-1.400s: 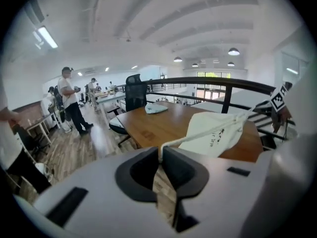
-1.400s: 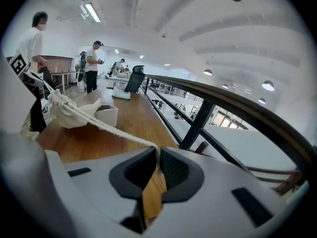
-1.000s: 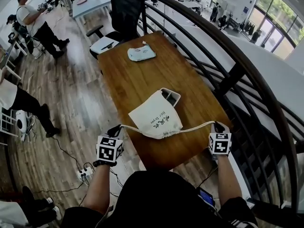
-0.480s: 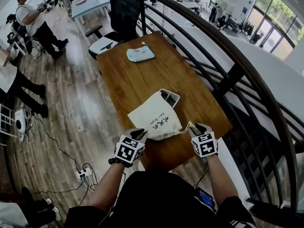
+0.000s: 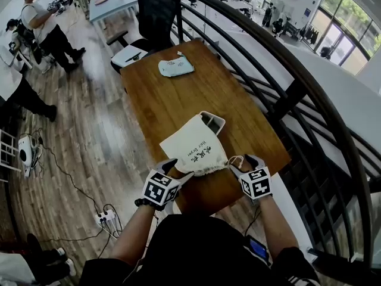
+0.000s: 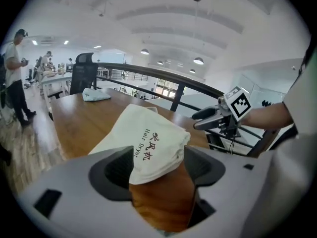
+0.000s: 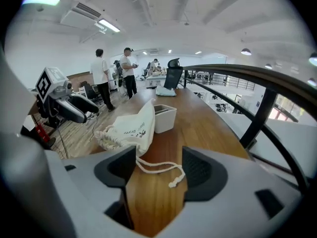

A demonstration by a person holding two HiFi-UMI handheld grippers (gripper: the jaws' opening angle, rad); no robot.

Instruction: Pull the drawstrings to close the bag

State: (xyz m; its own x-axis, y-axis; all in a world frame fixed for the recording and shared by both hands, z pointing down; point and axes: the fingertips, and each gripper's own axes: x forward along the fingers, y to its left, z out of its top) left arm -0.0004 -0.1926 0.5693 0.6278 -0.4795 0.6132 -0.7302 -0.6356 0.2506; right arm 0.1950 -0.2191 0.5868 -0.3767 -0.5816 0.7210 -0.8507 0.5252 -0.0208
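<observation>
The cream drawstring bag [image 5: 193, 148] lies on the wooden table [image 5: 178, 100], its gathered mouth [image 5: 209, 170] toward me. My left gripper [image 5: 177, 168] stands open at the mouth's left; in the left gripper view a corner of the bag [image 6: 148, 143] lies between the jaws, unpressed. My right gripper [image 5: 243, 160] is open at the mouth's right. A slack drawstring [image 7: 161, 168] with a knotted end lies on the wood between its jaws, not gripped. Both grippers' jaws have just been opening.
A white box [image 5: 212, 122] stands against the bag's far side. A pale blue cloth [image 5: 176, 67] lies at the table's far end by a black chair [image 5: 156, 11]. A black railing [image 5: 286, 94] runs along the right. People stand at the far left.
Both grippers came inward from the table's corners to the bag's mouth. The strings, taut a second ago, went slack. Both jaws opened and let the strings go.
</observation>
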